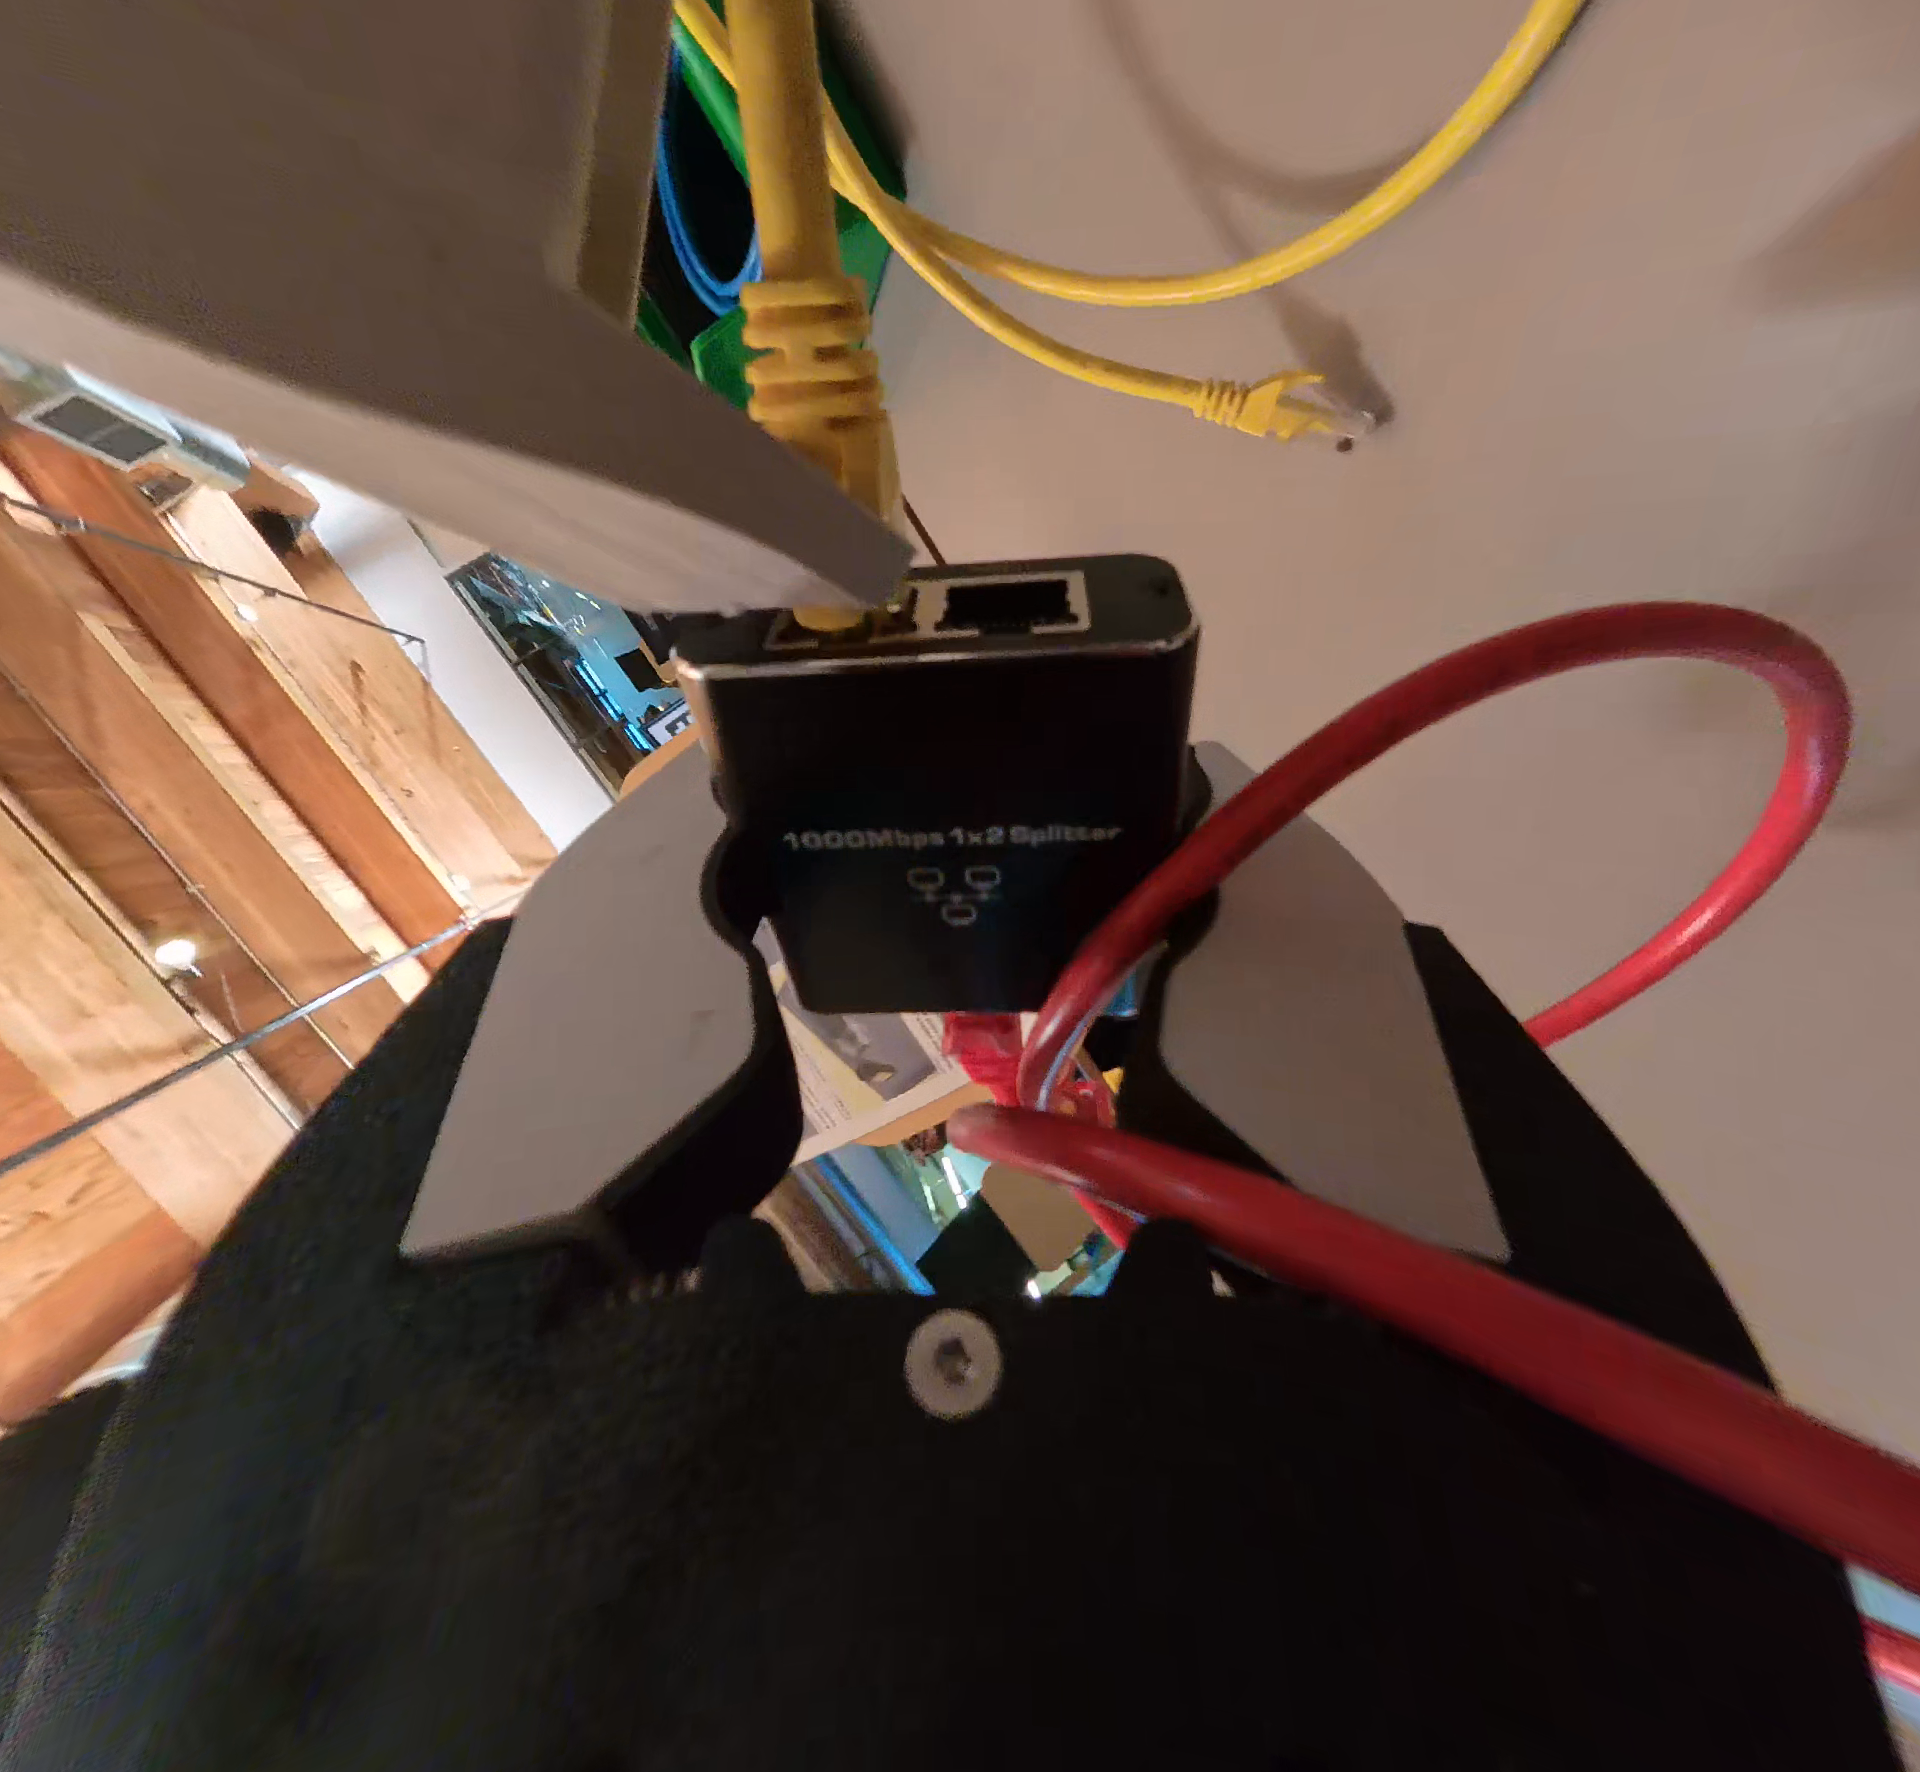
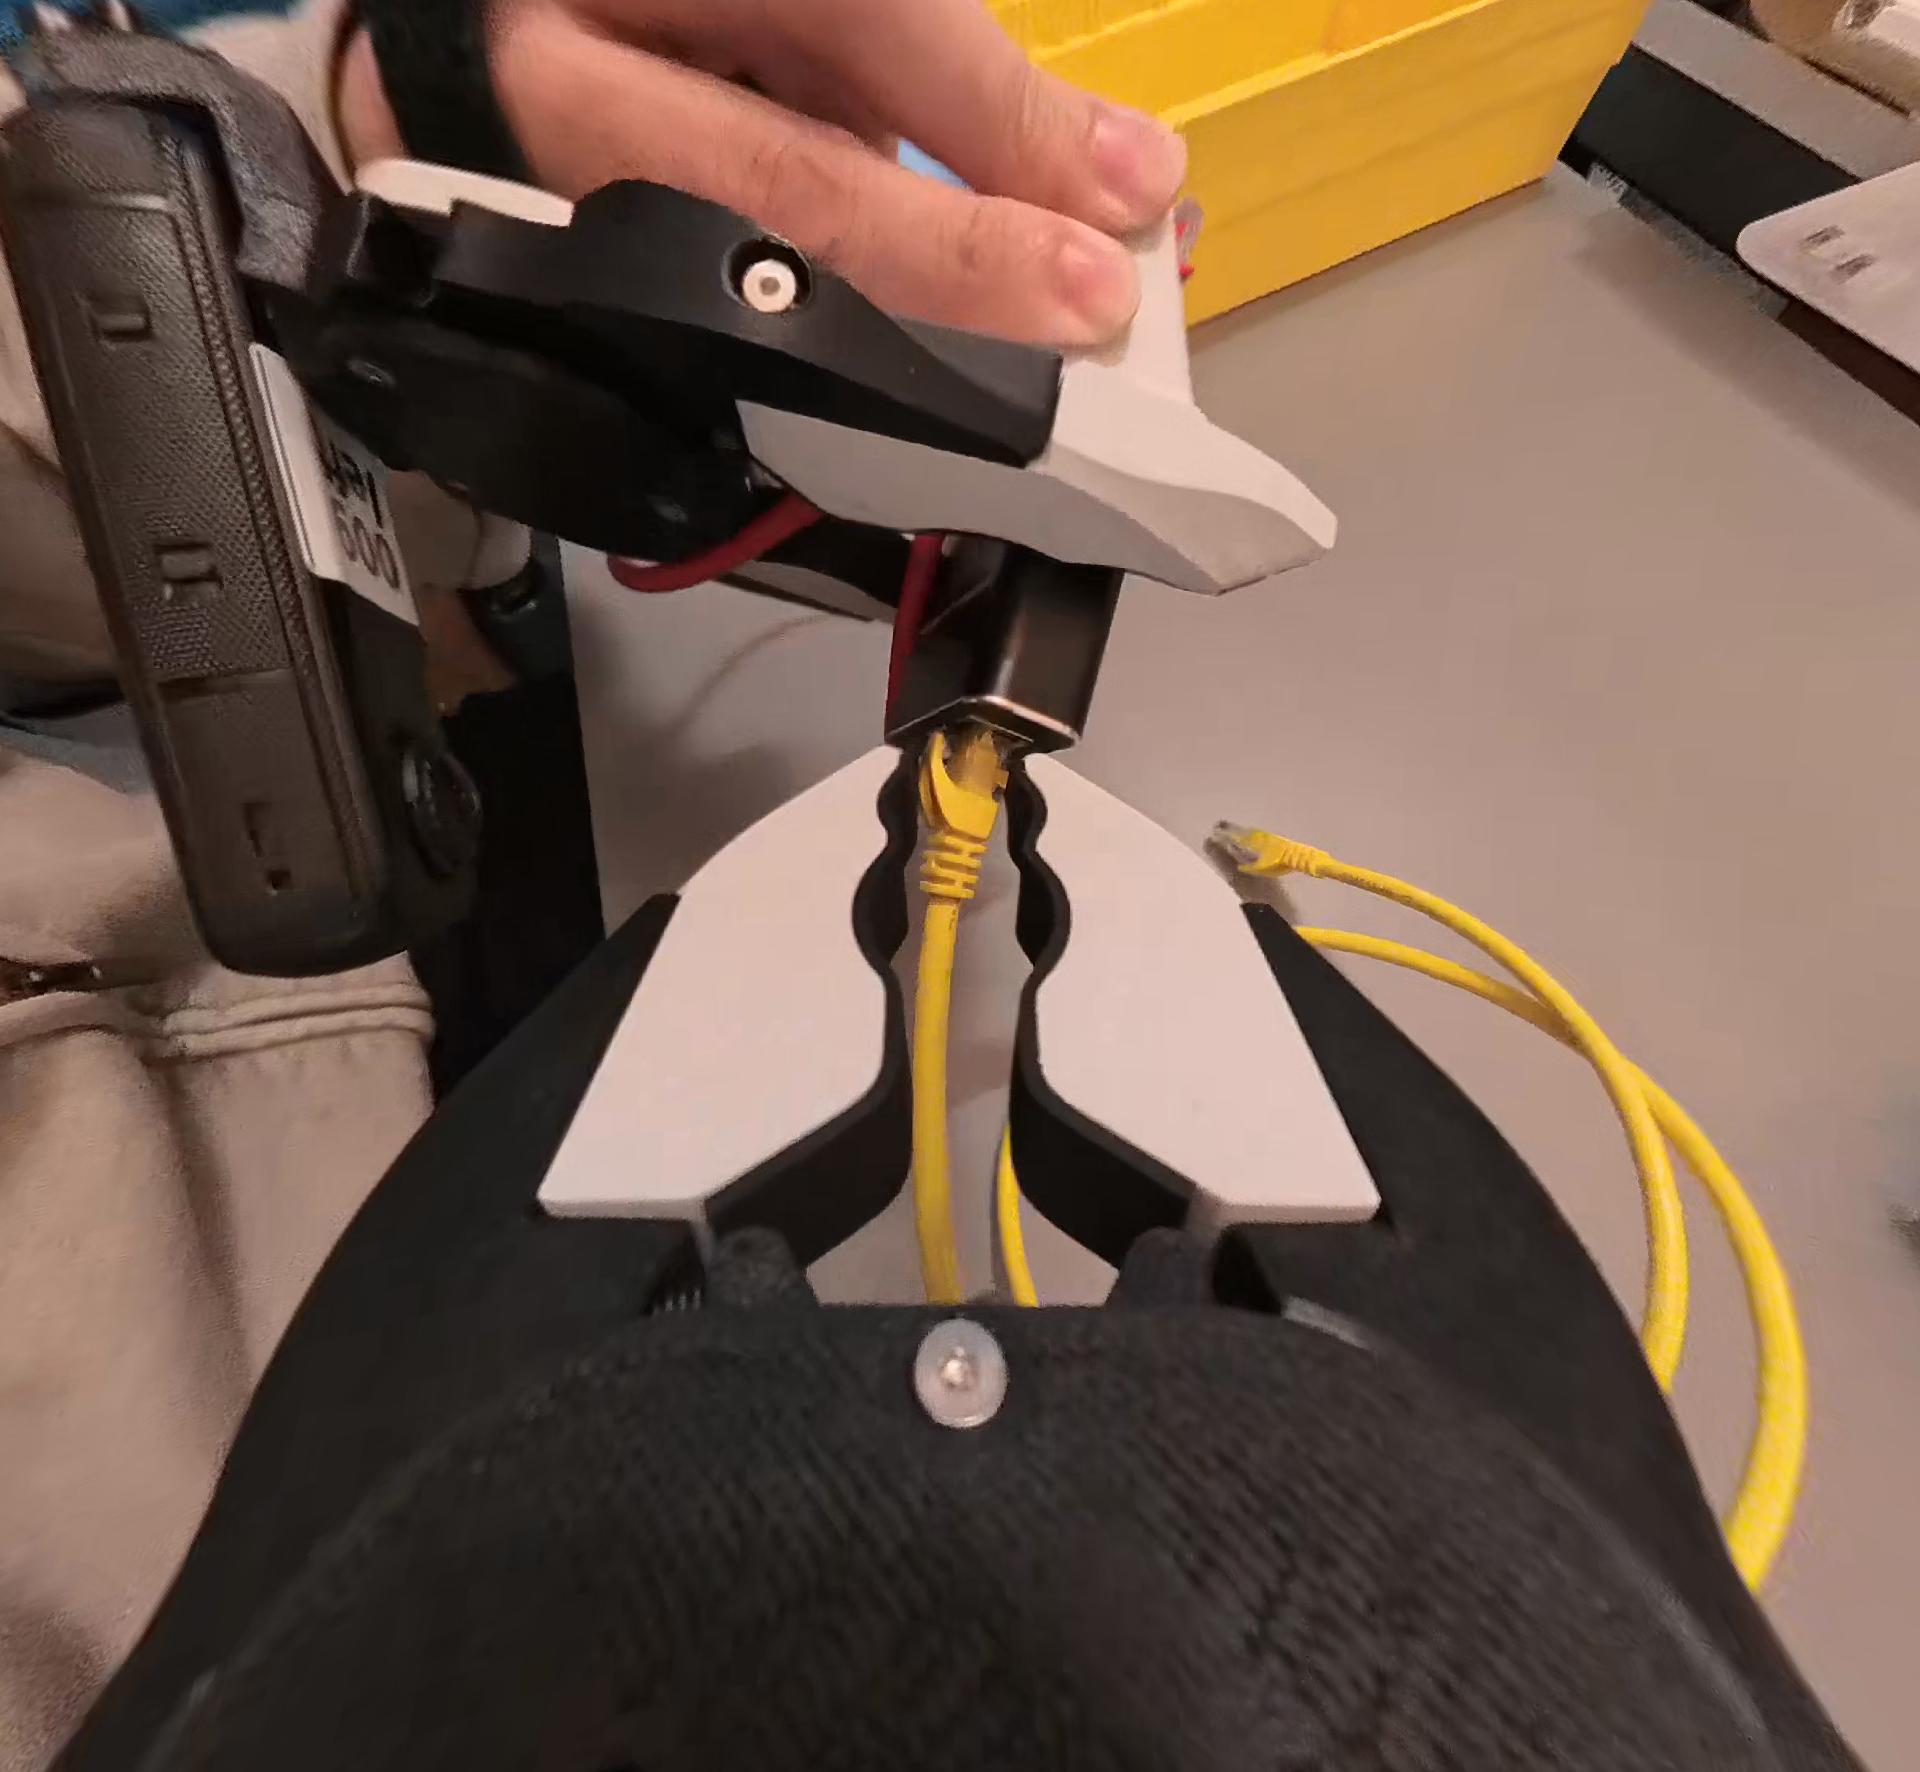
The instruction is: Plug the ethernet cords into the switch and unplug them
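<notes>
Left tongs [image 1: 961, 849]: clamped on the black switch [image 1: 951, 766], its ports facing away from them.
Right tongs [image 2: 961, 772]: pinching the yellow cord's plug [image 2: 961, 787], its long axis running straight ahead into the switch port.
Loose cord end [image 2: 1262, 852]: lies on the desk [image 2: 1558, 631], right of the right tongs.

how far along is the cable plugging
Done: the red cable looks plugged into the rear of the black splitter, gripped by the left claw. In hand: a yellow plug sits at one front port between the right claw's fingers. Left: the second port is empty, the other yellow plug lies on the table, then unplugging.
</notes>
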`<state>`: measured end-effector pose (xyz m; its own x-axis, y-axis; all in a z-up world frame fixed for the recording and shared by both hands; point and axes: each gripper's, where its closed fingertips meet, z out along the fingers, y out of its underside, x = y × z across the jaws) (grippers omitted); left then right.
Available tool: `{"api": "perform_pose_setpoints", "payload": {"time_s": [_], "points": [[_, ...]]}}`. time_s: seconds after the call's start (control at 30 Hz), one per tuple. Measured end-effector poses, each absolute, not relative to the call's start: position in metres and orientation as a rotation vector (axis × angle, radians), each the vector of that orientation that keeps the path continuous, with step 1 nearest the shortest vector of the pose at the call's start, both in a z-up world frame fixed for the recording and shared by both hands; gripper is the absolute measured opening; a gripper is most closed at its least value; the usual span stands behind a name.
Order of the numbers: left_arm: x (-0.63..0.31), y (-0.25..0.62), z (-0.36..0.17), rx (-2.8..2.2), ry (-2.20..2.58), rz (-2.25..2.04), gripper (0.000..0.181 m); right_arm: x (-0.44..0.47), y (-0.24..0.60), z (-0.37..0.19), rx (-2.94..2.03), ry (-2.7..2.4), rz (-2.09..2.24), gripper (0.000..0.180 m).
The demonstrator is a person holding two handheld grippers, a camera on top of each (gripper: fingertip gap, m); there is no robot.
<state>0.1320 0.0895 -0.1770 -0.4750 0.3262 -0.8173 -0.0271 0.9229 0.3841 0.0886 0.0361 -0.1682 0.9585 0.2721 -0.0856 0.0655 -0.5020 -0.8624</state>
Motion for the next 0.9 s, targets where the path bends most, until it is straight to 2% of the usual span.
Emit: {"api": "perform_pose_setpoints", "payload": {"time_s": [0.17,0.33,0.47,0.6,0.77,0.9], "points": [[0.131,0.086,-0.183,0.3,2.029,0.482,0.075,0.087,0.034,-0.179,-2.114,-0.263,0.321,0.016],[0.132,0.083,-0.175,0.294,2.017,0.367,0.074,0.089,0.034,-0.169,-1.95,-0.193,0.402,0.015],[0.137,0.087,-0.147,0.276,1.871,0.324,0.081,0.096,0.03,-0.16,-1.848,-0.122,0.452,0.015],[0.129,0.12,-0.11,0.11,1.795,0.307,0.079,0.108,0.018,-0.148,-1.711,-0.062,0.531,0.015],[0.089,0.152,-0.056,-0.449,1.75,-0.368,0.084,0.123,-0.006,-0.119,-1.438,0.018,0.718,0.015],[0.064,0.192,-0.072,-0.884,1.61,-1.137,0.082,0.12,-0.014,-0.1,-1.332,-0.002,0.783,0.015]]}}
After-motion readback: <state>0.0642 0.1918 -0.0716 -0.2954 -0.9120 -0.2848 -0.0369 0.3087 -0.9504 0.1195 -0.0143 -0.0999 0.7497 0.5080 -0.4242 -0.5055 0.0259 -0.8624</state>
